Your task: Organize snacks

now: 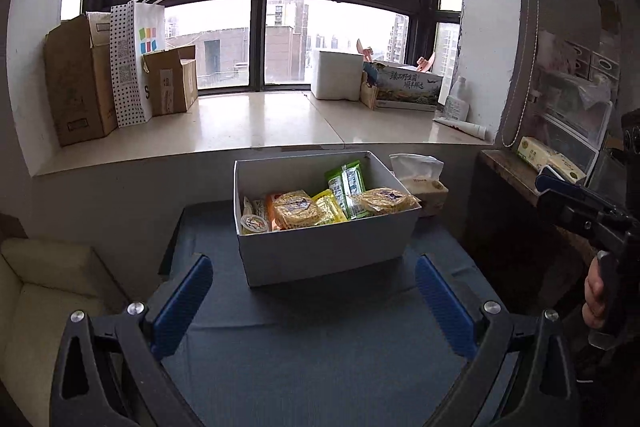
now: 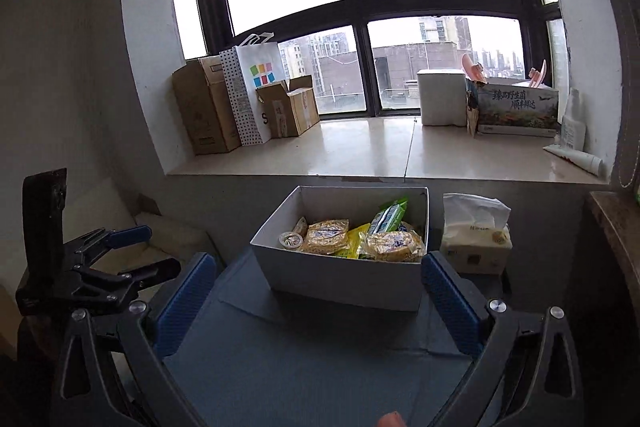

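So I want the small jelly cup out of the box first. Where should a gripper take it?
Grip the jelly cup across its round rim, coming straight down: it sits lid-up in the box's near-left corner, walls and a noodle pack blocking its sides.

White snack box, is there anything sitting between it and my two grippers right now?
Nothing visible. Only bare blue table cover lies between the open left gripper and the white snack box, and the same for the open right gripper. The tissue pack stands to the box's right, off both paths.
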Tool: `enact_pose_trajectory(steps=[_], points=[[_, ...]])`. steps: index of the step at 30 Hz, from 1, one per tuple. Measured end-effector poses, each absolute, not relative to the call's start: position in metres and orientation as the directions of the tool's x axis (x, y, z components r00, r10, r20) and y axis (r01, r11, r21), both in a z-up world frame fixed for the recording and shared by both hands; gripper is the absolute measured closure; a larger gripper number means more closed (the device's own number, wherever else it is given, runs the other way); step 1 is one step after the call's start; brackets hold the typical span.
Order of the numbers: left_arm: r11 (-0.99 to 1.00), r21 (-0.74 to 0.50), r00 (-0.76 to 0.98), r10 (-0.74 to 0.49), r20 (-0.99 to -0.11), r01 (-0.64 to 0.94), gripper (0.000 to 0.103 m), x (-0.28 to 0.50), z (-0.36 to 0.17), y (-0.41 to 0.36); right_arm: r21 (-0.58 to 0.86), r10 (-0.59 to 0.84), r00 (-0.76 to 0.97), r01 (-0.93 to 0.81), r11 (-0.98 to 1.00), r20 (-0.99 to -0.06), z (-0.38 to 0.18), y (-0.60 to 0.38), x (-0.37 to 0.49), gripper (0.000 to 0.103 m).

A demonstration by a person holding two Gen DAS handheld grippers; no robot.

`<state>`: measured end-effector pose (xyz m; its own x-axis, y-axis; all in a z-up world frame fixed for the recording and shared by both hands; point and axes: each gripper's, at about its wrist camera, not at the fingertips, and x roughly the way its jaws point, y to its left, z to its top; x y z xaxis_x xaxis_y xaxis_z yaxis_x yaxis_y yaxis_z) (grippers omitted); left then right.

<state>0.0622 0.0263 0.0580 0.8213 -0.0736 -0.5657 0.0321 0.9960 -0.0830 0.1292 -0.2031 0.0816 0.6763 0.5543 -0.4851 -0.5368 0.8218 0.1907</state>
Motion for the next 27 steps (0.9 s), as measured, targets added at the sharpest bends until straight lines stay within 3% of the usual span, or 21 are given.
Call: enact_pose_trajectory(steps=[10,15,27], points=[[0.992,-0.123,0.805,-0.075,-0.588,0.003,0.000,-0.003,0.027,0.009,0.283,0.535,0.680,-0.455,0.844,-0.502,0.036,-0.226,0.054,0.000],[0.994,-0.103,0.807,-0.081,-0.584,0.025,0.000,-0.006,0.032,0.000,0.229,0.492,0.675,-0.444,0.866,-0.549,0.031,-0.220,0.049,0.000],[0.994,-0.108,0.804,-0.082,-0.589,0.023,0.000,-0.007,0.030,0.000,0.202,0.482,0.672,-0.454,0.868,-0.562,0.030,-0.213,0.044,0.000]])
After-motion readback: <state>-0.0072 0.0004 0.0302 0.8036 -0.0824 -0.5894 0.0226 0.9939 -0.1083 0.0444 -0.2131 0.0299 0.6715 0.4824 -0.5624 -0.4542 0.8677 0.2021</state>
